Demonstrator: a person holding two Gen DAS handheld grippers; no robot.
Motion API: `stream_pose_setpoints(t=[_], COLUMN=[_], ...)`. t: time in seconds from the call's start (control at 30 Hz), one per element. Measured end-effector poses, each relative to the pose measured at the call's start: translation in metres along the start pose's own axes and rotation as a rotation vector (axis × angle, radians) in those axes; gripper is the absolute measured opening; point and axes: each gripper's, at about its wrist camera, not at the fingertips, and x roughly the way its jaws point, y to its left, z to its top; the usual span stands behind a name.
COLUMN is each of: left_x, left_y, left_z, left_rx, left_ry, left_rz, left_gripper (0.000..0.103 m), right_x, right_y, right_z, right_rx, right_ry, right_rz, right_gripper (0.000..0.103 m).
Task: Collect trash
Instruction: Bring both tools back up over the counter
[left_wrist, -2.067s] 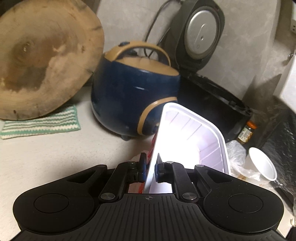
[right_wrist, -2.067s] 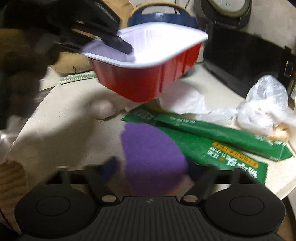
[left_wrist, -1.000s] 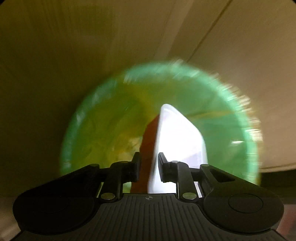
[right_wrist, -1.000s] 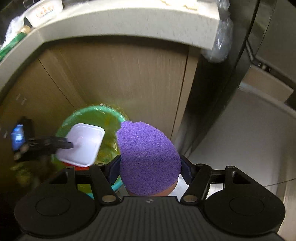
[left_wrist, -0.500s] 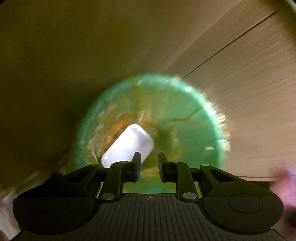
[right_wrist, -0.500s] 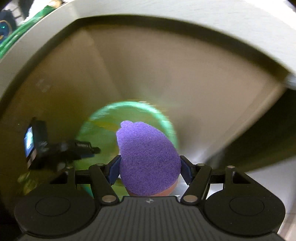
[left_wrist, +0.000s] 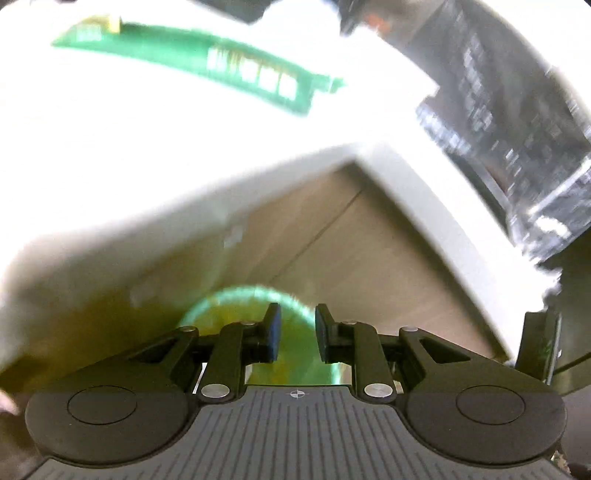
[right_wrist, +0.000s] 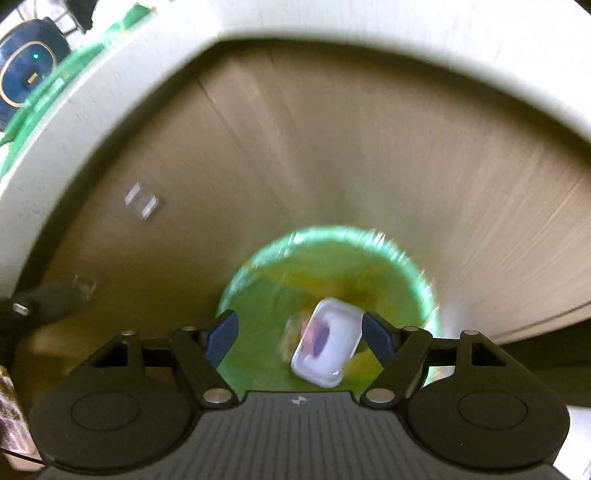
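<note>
A green-lined trash bin (right_wrist: 399, 273) stands on the floor against the wooden cabinet. The white tray (right_wrist: 332, 347) lies inside it, with the purple piece (right_wrist: 319, 336) resting in the tray. My right gripper (right_wrist: 299, 336) is open and empty, right above the bin. My left gripper (left_wrist: 297, 332) is open a little and empty, higher up, with the bin's rim (left_wrist: 229, 295) just beyond its fingers. Green wrappers (left_wrist: 221, 62) lie on the white counter (left_wrist: 129, 147) above.
The counter edge (right_wrist: 92, 107) overhangs the wooden cabinet doors (right_wrist: 332, 147). A blue rice cooker (right_wrist: 26, 70) stands on the counter at far left. A dark appliance (left_wrist: 517, 110) stands at the right of the counter. Both views are blurred.
My right gripper opened and let the purple piece fall into the tray in the bin. My left gripper, empty since it dropped the tray, has risen toward the counter.
</note>
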Motion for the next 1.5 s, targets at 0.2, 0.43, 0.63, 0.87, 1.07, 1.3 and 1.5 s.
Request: stream_pose_setpoints(t=[0.2,0.43,0.63,0.87,1.07,1.3,1.5], left_x=[-0.070,-0.149,-0.163,-0.128,-0.125,-0.187,-0.207], left_y=[0.015,0.067,0.104,0.116,0.125,0.147,0.179], left_z=[0.042,0.077,0.103,0.127,0.130,0.091,0.044], left_rx=[-0.044,-0.087,-0.081,0.034,0.033,-0.042,-0.183], left_ry=[-0.183,-0.424,-0.437,-0.390,-0.343,-0.364,-0.394], left_rz=[0.069,0.300,0.403,0.422,0.356,0.371,0.425], left_gripper=[0.023,0.023,0.023,0.023,0.023,0.023,0.023], right_x=[-0.058,-0.100,-0.094,-0.080,-0.066,-0.062,-0.058], right_y=[0.028,0.096,0.160,0.210,0.236,0.271,0.287], right_z=[0.029,0.062,0.081,0.067,0.053,0.030,0.016], right_rx=[-0.112,-0.305,-0.436,-0.567,-0.628,-0.729,-0.791], right_ry=[-0.140,-0.316,-0.399,-0.353,-0.317,-0.248,-0.212], right_rz=[-0.039,-0.022,0.011,0.063,0.133,0.267,0.294], right_gripper=[0.075,0.081,0.087,0.087,0.087,0.087,0.087])
